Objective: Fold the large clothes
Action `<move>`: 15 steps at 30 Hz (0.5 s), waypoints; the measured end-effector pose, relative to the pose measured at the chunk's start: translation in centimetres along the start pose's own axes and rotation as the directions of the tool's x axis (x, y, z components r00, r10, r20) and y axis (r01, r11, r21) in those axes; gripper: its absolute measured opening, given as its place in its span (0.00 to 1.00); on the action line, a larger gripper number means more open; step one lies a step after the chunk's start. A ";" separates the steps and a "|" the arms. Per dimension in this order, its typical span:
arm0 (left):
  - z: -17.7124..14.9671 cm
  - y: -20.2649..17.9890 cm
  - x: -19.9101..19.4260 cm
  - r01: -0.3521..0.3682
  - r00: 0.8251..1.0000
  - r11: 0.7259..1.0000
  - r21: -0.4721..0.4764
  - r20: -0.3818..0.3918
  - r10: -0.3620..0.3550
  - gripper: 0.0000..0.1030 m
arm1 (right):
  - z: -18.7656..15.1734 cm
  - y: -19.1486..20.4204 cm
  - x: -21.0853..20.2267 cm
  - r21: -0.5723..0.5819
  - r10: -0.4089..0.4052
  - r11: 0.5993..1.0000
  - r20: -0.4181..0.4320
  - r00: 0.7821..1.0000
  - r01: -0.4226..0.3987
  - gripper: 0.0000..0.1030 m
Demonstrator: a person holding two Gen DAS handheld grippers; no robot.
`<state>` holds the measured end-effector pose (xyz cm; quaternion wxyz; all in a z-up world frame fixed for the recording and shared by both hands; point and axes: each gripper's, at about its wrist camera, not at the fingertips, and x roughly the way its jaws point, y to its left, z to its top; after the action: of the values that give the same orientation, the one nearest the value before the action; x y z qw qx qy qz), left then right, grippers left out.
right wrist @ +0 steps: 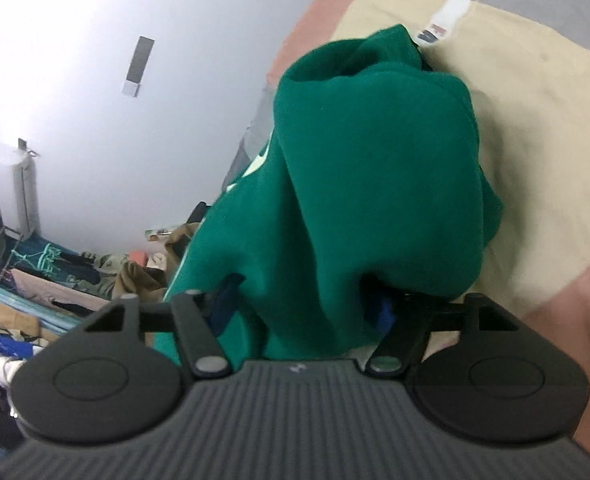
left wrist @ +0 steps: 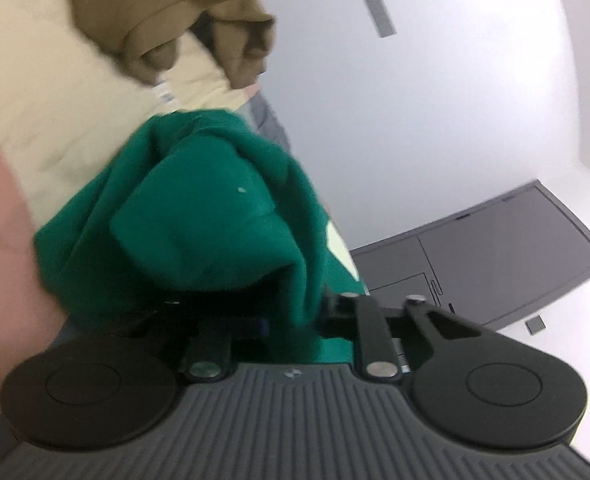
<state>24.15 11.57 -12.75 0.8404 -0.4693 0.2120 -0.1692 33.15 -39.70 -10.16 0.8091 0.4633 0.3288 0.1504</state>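
Here, the left wrist view shows the left gripper with fingers clamped on a bunched green sweatshirt above a cream and pink bed, while the right wrist view shows the right gripper clamped on the same sweatshirt.

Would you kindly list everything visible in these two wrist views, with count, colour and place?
green garment: one, dark green, bunched and hanging between both grippers
brown garment: one, tan-brown, crumpled on the bedding beyond the green one
bedding: one, cream with pink and grey panels, under the garments
label: one, white with red and blue, on the cream panel
cabinet: one, grey, against the white wall
clothes pile: several items, mixed colours, low at the left of the right wrist view
left gripper: one, black, fabric between its fingers
right gripper: one, black, fabric between its fingers
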 end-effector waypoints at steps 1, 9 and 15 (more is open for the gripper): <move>0.3 -0.5 0.1 0.006 1.000 1.000 0.029 0.007 -0.006 0.15 | 0.1 0.5 -0.2 -0.040 0.000 0.999 0.010 1.000 0.001 0.54; 0.1 -1.1 0.7 -0.104 0.995 0.986 0.133 0.011 0.103 0.11 | 0.4 1.5 -0.3 -0.212 -0.066 0.974 0.067 0.996 0.079 0.33; -0.7 1.5 1.8 -0.176 0.983 0.979 0.098 -0.040 0.181 0.11 | -0.5 0.1 0.7 -0.203 -0.118 0.971 0.043 0.992 0.124 0.30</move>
<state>25.48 10.95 -14.77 0.8679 -0.4040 0.2654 -0.1141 33.35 -39.00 -10.54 0.8652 0.3588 0.3267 0.1266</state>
